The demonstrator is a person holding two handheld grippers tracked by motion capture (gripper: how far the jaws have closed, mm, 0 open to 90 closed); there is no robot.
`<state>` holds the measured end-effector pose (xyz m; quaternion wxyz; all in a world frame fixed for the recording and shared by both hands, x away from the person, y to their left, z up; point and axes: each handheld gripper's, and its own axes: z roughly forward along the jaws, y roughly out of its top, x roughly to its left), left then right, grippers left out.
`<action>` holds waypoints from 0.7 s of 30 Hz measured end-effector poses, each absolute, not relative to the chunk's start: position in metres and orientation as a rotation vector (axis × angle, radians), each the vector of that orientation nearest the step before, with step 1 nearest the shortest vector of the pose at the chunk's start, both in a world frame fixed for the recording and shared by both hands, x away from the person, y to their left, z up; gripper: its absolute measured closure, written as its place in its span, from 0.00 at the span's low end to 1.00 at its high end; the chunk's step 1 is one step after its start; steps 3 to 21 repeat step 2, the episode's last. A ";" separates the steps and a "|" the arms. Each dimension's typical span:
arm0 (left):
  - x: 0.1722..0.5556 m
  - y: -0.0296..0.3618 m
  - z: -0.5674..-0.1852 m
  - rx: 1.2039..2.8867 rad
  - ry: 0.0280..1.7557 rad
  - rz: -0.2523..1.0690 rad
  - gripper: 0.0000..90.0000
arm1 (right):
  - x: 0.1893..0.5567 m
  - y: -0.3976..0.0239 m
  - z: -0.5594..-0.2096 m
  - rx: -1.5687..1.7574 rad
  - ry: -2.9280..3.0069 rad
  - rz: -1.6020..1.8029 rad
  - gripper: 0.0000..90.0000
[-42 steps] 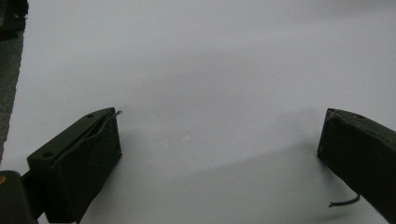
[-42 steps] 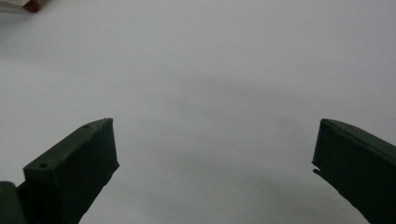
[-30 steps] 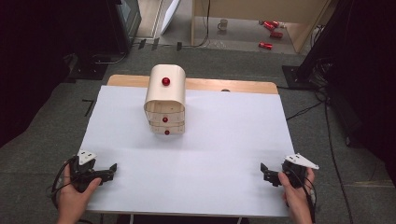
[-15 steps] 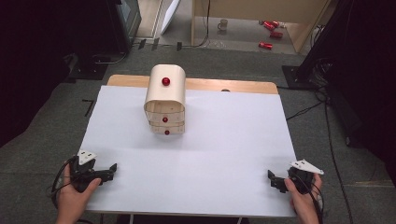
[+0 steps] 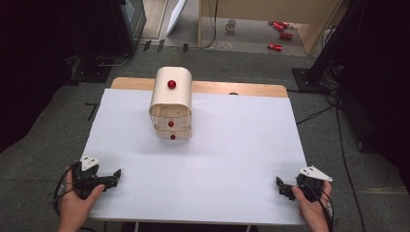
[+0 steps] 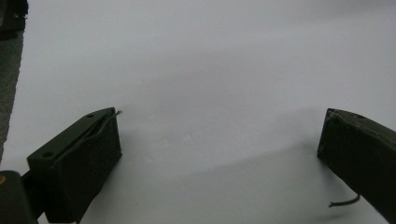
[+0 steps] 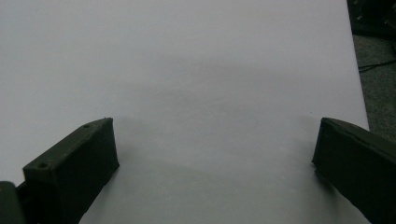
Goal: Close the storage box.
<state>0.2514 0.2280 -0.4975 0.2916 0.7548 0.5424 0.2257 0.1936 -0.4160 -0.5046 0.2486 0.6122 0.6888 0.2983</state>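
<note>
Wooden drawer chest — small, round-topped, 3 red knobs on its front; stands upright toward the far middle of the white-covered table, well apart from both grippers.

Left gripper — held in a hand at the near left corner of the table, jaws spread wide over bare white surface, nothing between them.

Right gripper — held in a hand at the near right corner, jaws likewise spread wide, nothing between them, low over the table near its right edge.
</note>
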 end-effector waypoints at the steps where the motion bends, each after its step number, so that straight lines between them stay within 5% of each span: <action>1: 0.251 0.228 -0.498 2.010 1.447 0.602 0.00 | 0.194 -0.416 -0.505 1.668 1.876 0.813 0.00; 21: 0.251 0.228 -0.498 2.010 1.447 0.602 0.00 | 0.194 -0.416 -0.505 1.668 1.876 0.814 0.00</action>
